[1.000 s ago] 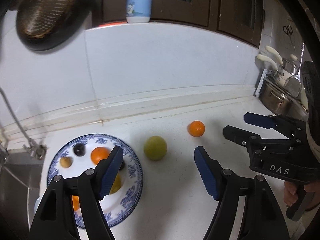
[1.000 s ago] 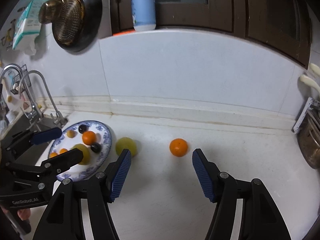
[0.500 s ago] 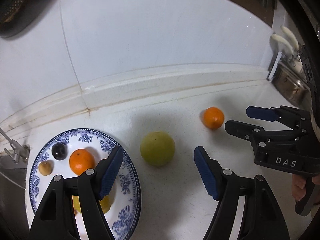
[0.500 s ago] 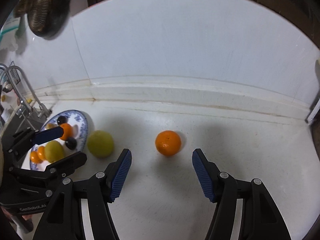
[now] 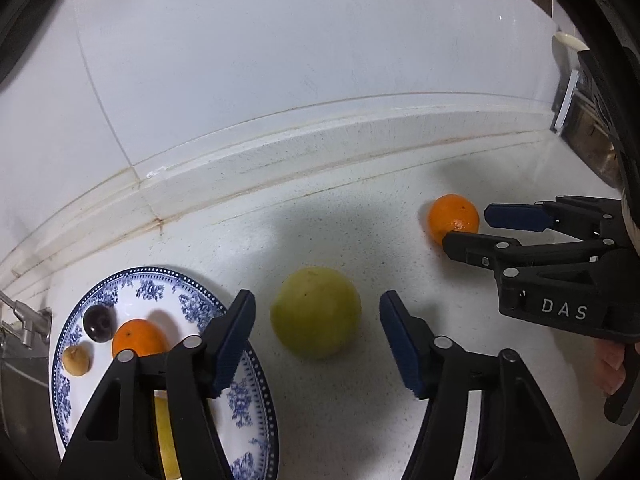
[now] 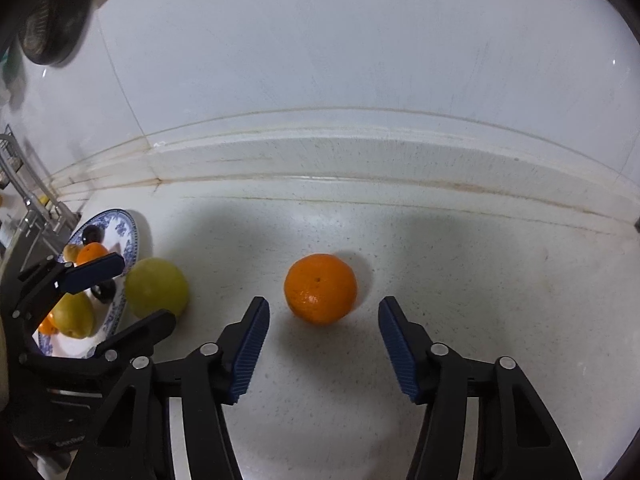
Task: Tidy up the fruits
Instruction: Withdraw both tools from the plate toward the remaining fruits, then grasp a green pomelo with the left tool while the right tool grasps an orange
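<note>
— What's changed on your end?

— Both tongs have come in close over the last second. A moment ago the cupboards and the bottle on the ledge filled the top of my views; now it's just wall and worktop. My left tongs are spread wide and holding nothing, with the green fruit sitting between the tips, not touched on either side. My right tongs are equally wide and empty, and the loose orange lies just ahead of the blue pads, centred in the gap.

— And the plate?

— The blue-patterned plate is at the left, just beside the green fruit. It already carries a second orange, a dark plum, a small tan fruit and a yellow one mostly hidden under my left finger.

— So where does that leave us?

— I'd say two fruits are left on the worktop and each has tongs lined up on it. Next I'd ease forward a touch and close. Both are round, so a squeeze off centre could send either one rolling; the green one is broad and nearly fills my left opening.
</note>
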Motion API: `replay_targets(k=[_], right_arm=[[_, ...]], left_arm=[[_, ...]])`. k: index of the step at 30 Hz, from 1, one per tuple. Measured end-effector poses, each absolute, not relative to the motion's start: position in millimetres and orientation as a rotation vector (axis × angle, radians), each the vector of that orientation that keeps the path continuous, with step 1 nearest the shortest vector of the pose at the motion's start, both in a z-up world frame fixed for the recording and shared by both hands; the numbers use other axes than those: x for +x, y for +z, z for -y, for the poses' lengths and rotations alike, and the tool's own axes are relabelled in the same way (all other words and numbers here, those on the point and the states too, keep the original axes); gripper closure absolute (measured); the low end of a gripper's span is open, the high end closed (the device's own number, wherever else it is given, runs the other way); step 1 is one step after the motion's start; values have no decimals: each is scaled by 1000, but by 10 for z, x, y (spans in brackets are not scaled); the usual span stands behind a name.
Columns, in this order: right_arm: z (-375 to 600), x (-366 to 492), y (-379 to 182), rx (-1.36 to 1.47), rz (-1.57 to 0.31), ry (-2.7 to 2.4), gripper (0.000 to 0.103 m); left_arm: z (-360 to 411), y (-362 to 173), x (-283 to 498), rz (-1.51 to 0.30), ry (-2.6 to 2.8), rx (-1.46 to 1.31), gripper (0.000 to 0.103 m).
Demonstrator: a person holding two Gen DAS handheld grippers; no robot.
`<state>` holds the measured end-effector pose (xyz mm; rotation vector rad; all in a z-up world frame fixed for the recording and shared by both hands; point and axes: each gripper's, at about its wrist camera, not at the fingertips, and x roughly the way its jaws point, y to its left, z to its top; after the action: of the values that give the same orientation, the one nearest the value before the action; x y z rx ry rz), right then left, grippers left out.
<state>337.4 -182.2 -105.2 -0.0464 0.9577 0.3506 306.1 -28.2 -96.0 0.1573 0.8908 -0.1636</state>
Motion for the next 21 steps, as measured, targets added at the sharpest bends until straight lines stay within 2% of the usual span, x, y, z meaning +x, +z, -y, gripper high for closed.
replay_targets(k=[10, 12, 21], right_arm=[[1811, 3456, -1138, -50, -971, 374, 57], [1796, 3464, -1149, -47, -969, 388, 62], [1779, 3355, -1101, -60, -940, 385, 63]], left_arm=[[289, -1020, 3134, -915, -150, 162, 55], [277, -1017, 3142, -919, -155, 153, 55], [228, -908, 3016, -898, -160, 109, 55]])
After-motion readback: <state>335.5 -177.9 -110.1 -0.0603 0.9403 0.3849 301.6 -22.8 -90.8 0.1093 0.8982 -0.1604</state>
